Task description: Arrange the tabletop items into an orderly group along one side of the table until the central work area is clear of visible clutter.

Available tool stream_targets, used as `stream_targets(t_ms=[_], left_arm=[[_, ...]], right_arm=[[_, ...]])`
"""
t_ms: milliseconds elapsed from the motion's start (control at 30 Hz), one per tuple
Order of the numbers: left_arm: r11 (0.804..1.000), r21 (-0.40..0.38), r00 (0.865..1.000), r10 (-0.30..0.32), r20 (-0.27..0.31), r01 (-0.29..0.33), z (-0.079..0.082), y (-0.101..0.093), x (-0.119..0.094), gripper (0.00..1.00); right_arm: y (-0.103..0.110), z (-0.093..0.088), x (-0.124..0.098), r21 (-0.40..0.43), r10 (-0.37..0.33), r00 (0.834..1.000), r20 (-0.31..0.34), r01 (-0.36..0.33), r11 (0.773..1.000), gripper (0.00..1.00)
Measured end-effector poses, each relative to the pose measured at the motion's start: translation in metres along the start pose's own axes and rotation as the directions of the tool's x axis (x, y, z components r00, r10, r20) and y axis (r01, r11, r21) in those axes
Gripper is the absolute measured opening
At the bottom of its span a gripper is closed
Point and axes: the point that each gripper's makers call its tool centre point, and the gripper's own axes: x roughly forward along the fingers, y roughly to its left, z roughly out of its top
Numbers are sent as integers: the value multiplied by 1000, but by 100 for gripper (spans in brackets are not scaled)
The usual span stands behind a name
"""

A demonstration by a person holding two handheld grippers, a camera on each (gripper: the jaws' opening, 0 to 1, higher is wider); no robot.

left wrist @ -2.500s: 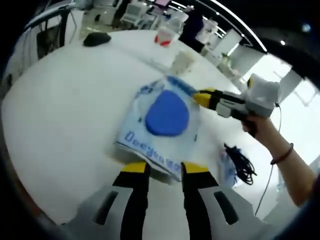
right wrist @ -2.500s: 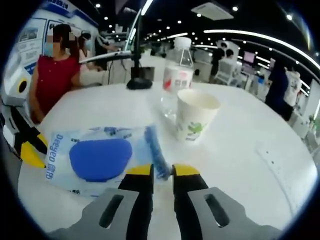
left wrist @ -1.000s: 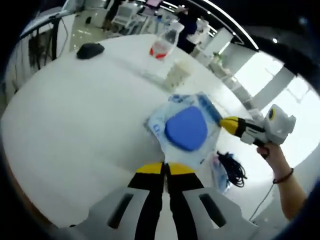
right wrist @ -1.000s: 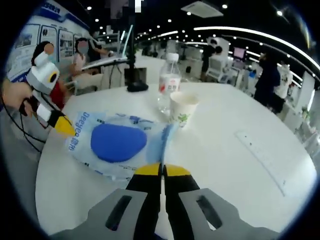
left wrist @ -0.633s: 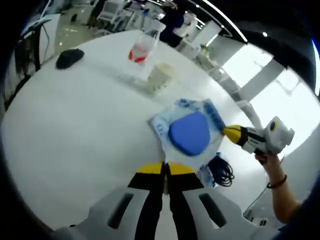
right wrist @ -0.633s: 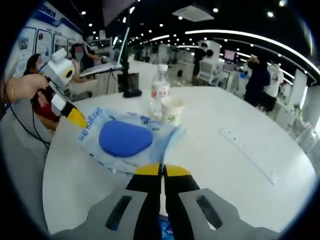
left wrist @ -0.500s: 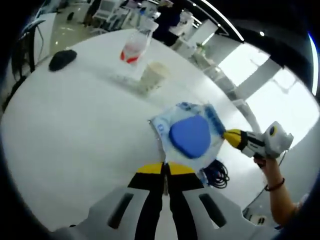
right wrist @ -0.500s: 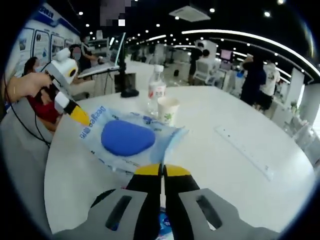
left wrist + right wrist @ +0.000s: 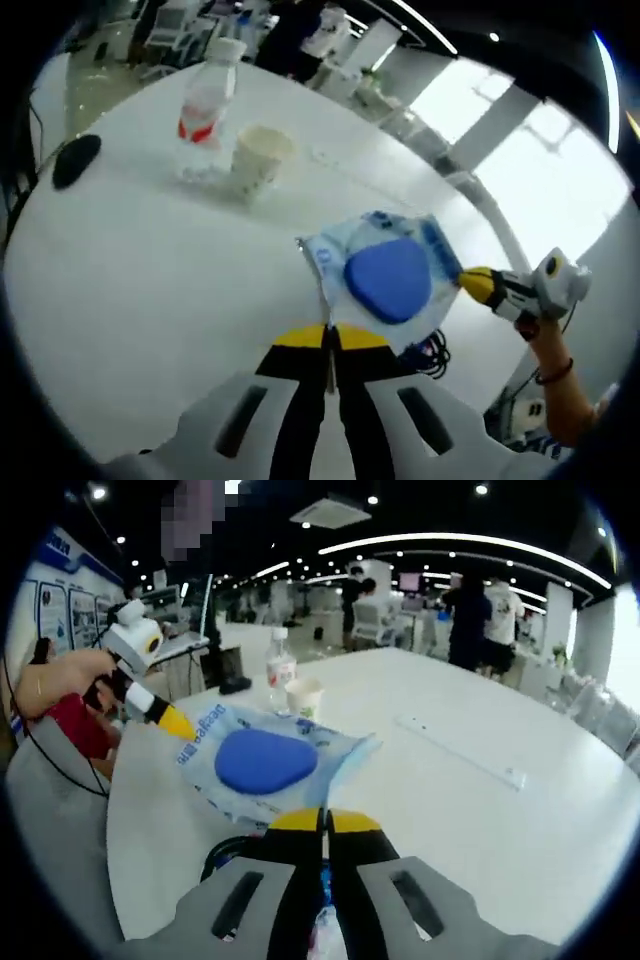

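Observation:
A clear plastic bag [image 9: 385, 272] with blue print and a blue pad inside is stretched between both grippers, raised over the white table [image 9: 150, 280]. My left gripper [image 9: 327, 338] is shut on the bag's near edge. My right gripper [image 9: 468, 281], held in a hand, pinches the far corner. In the right gripper view the bag [image 9: 262, 760] runs from my right gripper [image 9: 322, 822], shut on its edge, to the left gripper [image 9: 185, 730] coming in from the left.
A water bottle [image 9: 203, 105], a paper cup [image 9: 255, 160] and a black mouse [image 9: 75, 160] stand on the far side of the table. A coiled black cable [image 9: 432, 352] lies beneath the bag. A long white strip [image 9: 460, 750] lies on the table.
Both grippers, open around the bag's edges 2.5 s ago, have shut on it. Since a second ago they have risen with the bag, and the table looks farther away.

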Motion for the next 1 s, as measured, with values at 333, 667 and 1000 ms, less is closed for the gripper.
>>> stream_targets(t_ms=[333, 667, 1000], left_arm=[[997, 77, 1000, 0, 12, -1, 18, -5, 20, 0], [992, 128, 999, 15, 33, -19, 37, -4, 48, 0], [993, 113, 997, 8, 76, -16, 58, -1, 81, 0]], right_arm=[[-4, -6, -8, 38, -47, 999, 6, 47, 998, 1], [-22, -13, -2, 87, -101, 995, 10, 99, 991, 1], [-43, -24, 12, 115, -149, 989, -5, 149, 982, 1]])
